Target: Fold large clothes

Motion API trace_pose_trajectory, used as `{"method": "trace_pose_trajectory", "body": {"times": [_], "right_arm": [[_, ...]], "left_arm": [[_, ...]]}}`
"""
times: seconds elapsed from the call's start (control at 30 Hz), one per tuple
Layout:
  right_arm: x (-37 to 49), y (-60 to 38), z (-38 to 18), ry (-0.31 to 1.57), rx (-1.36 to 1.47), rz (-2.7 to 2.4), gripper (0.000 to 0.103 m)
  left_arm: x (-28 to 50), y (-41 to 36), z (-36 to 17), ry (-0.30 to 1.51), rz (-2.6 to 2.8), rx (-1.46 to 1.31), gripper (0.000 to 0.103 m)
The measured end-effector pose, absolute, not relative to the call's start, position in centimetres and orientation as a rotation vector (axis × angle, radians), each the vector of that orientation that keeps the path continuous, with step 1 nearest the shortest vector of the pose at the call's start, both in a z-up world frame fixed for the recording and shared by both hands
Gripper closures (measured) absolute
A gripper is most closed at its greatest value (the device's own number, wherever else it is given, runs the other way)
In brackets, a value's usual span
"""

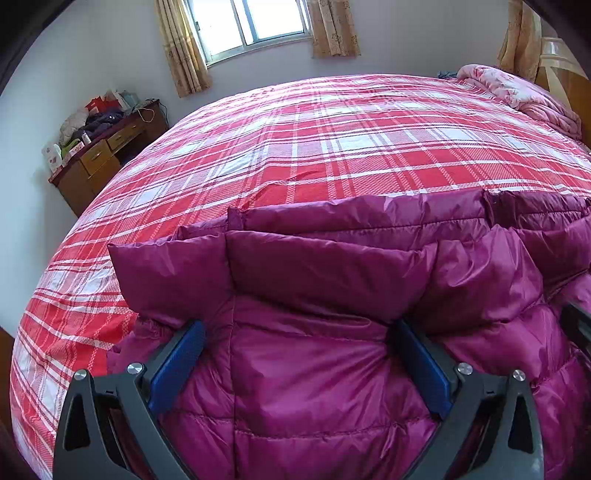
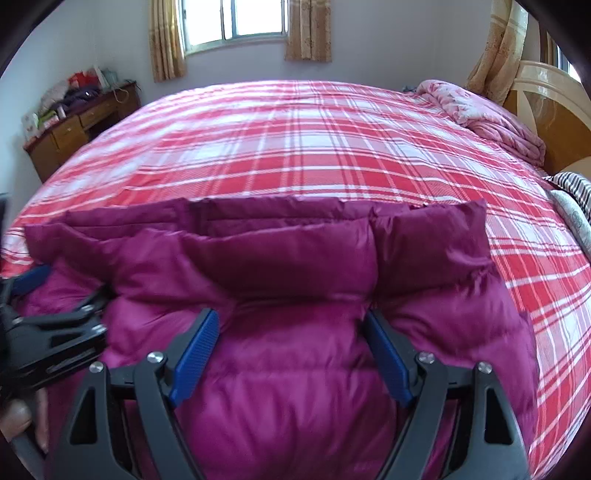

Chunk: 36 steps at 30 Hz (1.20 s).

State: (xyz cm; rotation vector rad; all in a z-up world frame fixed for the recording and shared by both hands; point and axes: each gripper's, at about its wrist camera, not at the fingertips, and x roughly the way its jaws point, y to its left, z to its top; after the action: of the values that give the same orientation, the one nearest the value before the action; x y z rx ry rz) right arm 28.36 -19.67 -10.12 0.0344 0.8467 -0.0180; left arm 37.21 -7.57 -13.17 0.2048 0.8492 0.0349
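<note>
We have two tools, both spread wide. The left tool [image 1: 295, 358] and the right tool [image 2: 291, 354] each straddle a puffy fold of the one jacket [image 1: 314, 369]; pads sit against the fabric, not pinching, so we read both as released, likely pressing the fold flat. The jacket lies at the near edge of the bed [image 1: 332, 140], folded over itself. Further: one pink quilt [image 2: 491, 114], one dresser [image 1: 107, 155], and one window [image 1: 251, 22] in the far wall.
</note>
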Motion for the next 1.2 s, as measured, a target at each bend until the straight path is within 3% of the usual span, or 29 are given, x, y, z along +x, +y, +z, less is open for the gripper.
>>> {"method": "trace_pose_trajectory", "body": {"times": [0.6, 0.77, 1.03, 1.2], "right_arm": [[27.5, -18.5, -12.6, 0.863, 0.001, 0.005, 0.014], [27.4, -18.4, -12.5, 0.867, -0.006, 0.001, 0.014], [22.3, -17.4, -9.8, 0.764, 0.013, 0.024, 0.013], [21.7, -16.1, -12.1, 0.775, -0.069, -0.01, 0.009]], "left_arm": [[36.9, -7.4, -12.5, 0.872, 0.04, 0.199, 0.001], [32.8, -6.3, -9.9, 0.815, 0.027, 0.199, 0.001], [31.0, -5.6, -12.2, 0.782, 0.079, 0.201, 0.001], [31.2, -5.3, -12.3, 0.788, 0.065, 0.182, 0.001]]}}
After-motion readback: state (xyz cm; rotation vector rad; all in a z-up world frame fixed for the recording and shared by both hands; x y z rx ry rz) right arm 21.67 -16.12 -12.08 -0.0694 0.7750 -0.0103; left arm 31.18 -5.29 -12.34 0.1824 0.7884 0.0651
